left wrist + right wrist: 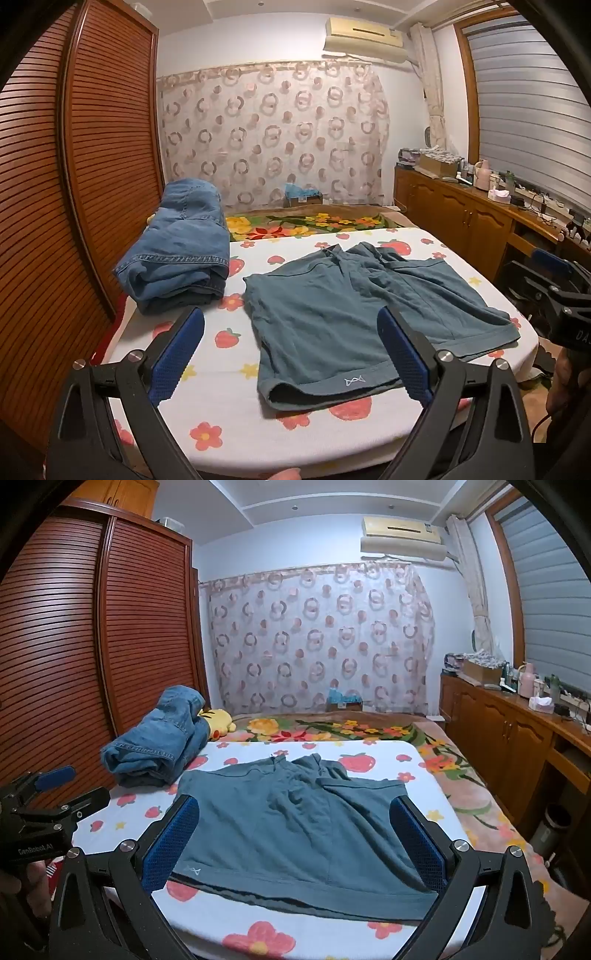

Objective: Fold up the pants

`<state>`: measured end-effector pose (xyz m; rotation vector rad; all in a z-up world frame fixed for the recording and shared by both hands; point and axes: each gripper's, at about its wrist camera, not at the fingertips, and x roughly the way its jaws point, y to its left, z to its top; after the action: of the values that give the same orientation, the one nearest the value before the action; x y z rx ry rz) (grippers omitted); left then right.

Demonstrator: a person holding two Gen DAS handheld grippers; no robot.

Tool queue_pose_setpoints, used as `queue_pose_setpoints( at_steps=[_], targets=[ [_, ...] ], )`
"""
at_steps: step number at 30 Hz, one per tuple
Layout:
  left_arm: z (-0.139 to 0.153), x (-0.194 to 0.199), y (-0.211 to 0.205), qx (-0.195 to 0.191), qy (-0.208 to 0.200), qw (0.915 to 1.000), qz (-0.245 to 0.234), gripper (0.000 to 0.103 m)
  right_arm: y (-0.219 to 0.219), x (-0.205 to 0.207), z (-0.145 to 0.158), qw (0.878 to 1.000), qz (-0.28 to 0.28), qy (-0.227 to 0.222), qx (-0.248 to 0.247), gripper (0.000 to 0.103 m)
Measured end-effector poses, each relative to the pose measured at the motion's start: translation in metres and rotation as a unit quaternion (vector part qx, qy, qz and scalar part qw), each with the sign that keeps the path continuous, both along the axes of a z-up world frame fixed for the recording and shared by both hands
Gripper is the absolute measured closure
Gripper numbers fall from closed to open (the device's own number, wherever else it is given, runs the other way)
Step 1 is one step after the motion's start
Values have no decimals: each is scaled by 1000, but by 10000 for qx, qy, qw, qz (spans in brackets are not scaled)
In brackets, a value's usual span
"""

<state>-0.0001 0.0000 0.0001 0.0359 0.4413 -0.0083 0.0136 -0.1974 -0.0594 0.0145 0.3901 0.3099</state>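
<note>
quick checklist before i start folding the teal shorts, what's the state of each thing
1. Left tongs open and empty: ok.
2. Right tongs open and empty: ok.
3. Teal shorts spread on the strawberry-print sheet: ok, both legs are in view.
4. Shorts lying smooth: not ok, the cloth is bunched and creased near the waistband.
5. Folded jeans clear of the shorts: ok, they sit apart, to the left.
6. Tongs touching the near hem: cannot tell, though they seem to be above it.
</note>
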Motion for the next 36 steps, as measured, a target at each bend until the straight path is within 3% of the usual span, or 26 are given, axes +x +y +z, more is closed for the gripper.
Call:
queue_pose_setpoints(
  at_steps=[36],
  targets=[
    [4,1,-2,-34,18,10000,-5,8,1,-4,0,10000,-3,-87,1,0]
  ],
)
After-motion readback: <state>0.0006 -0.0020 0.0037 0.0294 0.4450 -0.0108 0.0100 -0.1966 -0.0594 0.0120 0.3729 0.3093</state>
